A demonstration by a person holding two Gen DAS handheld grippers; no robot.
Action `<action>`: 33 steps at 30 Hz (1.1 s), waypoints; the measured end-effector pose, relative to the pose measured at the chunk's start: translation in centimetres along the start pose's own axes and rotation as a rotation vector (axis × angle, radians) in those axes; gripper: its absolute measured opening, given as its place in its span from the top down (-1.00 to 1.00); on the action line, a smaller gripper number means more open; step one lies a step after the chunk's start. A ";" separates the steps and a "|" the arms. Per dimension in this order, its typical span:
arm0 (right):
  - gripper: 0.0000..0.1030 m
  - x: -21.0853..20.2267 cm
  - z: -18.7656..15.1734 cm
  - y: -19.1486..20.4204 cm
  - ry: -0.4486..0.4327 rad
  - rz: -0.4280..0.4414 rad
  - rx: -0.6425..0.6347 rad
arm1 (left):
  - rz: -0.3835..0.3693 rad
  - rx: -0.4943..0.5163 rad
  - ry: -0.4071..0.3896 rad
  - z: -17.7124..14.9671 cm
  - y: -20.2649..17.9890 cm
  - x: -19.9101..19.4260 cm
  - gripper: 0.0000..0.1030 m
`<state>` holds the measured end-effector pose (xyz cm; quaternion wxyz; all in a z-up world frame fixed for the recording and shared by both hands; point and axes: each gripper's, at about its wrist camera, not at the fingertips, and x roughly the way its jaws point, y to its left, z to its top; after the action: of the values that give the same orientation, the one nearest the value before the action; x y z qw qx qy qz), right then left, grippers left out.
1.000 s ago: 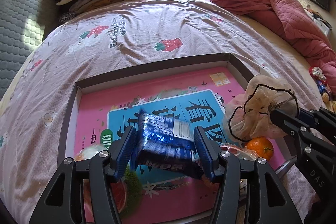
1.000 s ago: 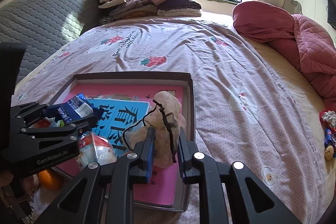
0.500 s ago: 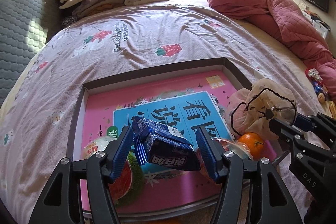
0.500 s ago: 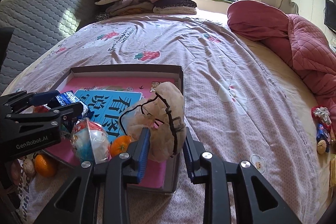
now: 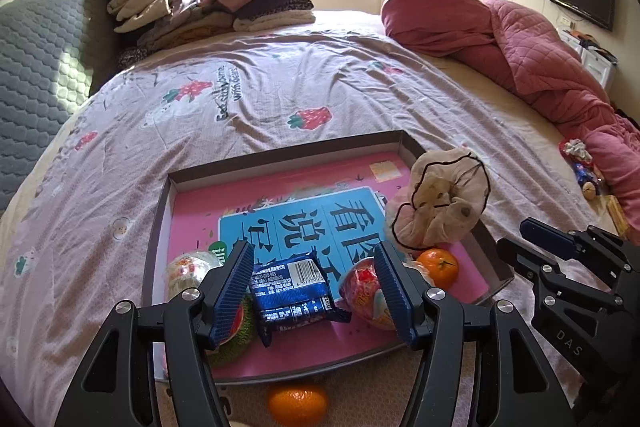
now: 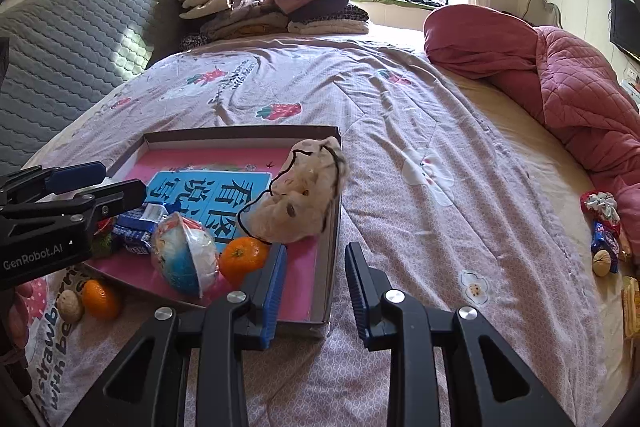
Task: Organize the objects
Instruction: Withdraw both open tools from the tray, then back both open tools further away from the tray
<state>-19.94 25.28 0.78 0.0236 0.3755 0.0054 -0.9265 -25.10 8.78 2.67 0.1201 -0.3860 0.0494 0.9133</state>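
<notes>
A shallow pink-lined box lies on the bed. In it lie a blue snack packet, a beige drawstring pouch leaning on the right wall, an orange and two wrapped balls. My left gripper is open around the packet without touching it. My right gripper is open and empty, just in front of the pouch, over the box's near right corner.
A second orange and a walnut lie on the bedsheet in front of the box. Folded clothes are piled at the bed's far end. A red quilt and small snacks lie at right.
Both grippers have opened and drawn back. The blue packet now lies in the box, and the pouch rests against the box's right wall.
</notes>
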 end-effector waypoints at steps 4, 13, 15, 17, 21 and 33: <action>0.41 -1.5 0.3 0.3 -0.022 0.002 -0.002 | 0.001 -0.005 -0.015 -0.1 0.1 -1.3 -0.25; 0.15 -4.2 1.0 1.6 -0.064 0.014 -0.021 | 0.011 -0.015 -0.046 -0.5 0.6 -4.0 -0.25; 0.06 -4.7 1.1 2.0 -0.071 0.020 -0.024 | 0.012 -0.016 -0.054 -0.6 0.6 -4.7 -0.25; -0.01 -5.4 1.2 2.4 -0.079 0.025 -0.032 | 0.011 -0.013 -0.061 -0.7 0.6 -5.3 -0.25; -0.11 -6.3 1.3 3.0 -0.087 0.024 -0.046 | 0.013 -0.009 -0.071 -0.8 0.5 -6.4 -0.25; -0.18 -10.1 2.2 4.6 -0.137 0.030 -0.068 | 0.027 -0.014 -0.119 -1.0 1.5 -10.3 -0.34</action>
<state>-14.05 21.00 9.43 0.0507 0.3101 0.0295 -0.9489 -17.87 5.27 9.32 0.1079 -0.3312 0.0409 0.9365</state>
